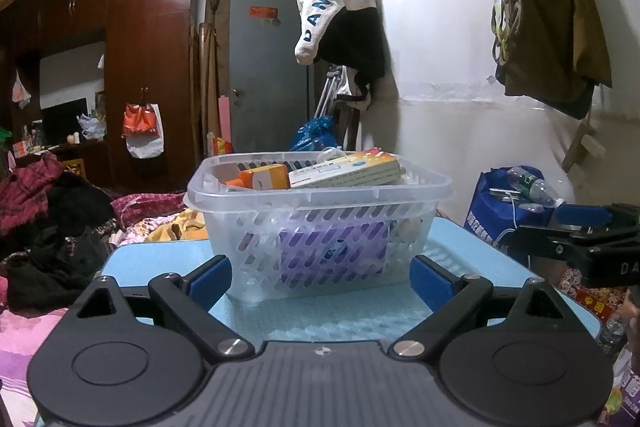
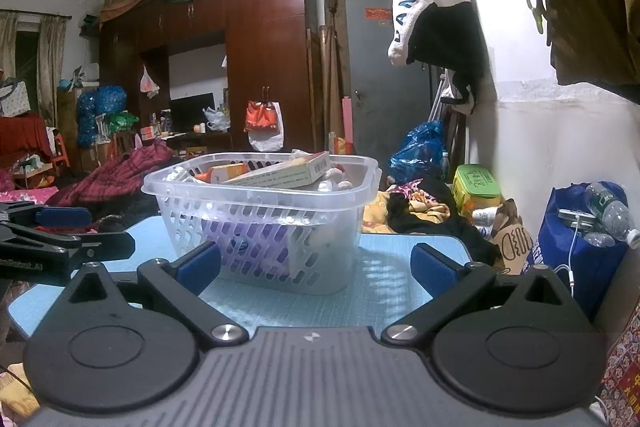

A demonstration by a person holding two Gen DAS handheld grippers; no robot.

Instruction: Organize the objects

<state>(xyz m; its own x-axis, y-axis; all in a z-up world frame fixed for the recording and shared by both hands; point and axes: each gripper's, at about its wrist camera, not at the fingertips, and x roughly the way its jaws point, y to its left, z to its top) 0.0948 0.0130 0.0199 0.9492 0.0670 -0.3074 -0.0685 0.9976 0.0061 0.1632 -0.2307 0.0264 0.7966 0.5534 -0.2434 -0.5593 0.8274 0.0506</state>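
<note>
Left wrist: left hand-held gripper [image 1: 320, 277] wide open, empty; basket [image 1: 320, 189] at 12 o'clock on the worktop [image 1: 472, 259], boxes [image 1: 344, 169] already inside. Right wrist: right hand-held gripper [image 2: 316, 265] spread, empty; basket at 11 o'clock, worktop otherwise bare. Looks nearly done.

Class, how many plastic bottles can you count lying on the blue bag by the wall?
2: a large clear bottle on top of the blue bag, and a smaller one just below it. The bag may hide others.
</note>
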